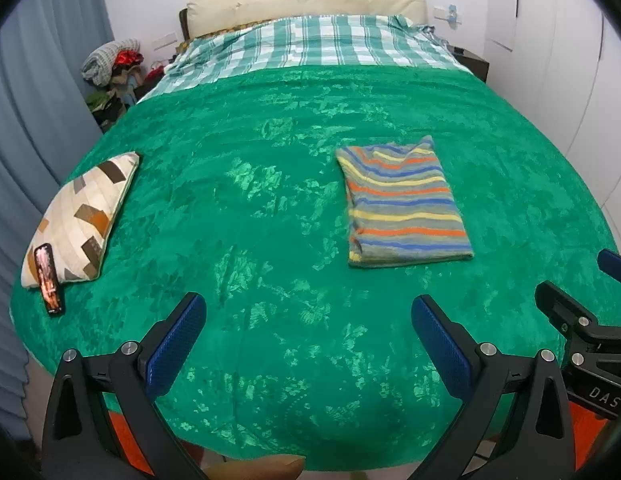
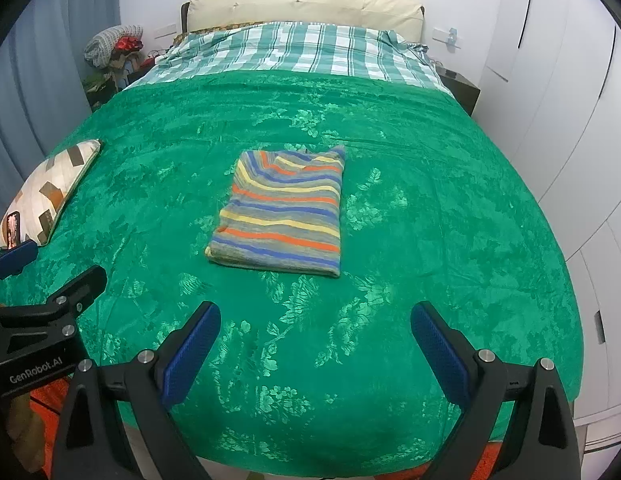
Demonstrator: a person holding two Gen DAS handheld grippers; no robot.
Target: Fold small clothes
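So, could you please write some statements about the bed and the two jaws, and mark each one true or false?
1. The striped garment lies folded on the green blanket. True.
2. The left gripper holds the garment. False: its jaws are open and hold nothing.
3. A phone leans against the patterned pillow. True.
4. The right gripper is shut. False: its jaws stand wide open.
5. The pillow lies on the garment. False: they lie well apart.

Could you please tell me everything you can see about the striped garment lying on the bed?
The striped garment is a soft-looking knit with grey, blue, orange and yellow bands. It lies flat, folded into a neat rectangle, layered edges showing along its near side, on the green blanket near the bed's middle. Nothing else touches it; both tools are open and well short of it.
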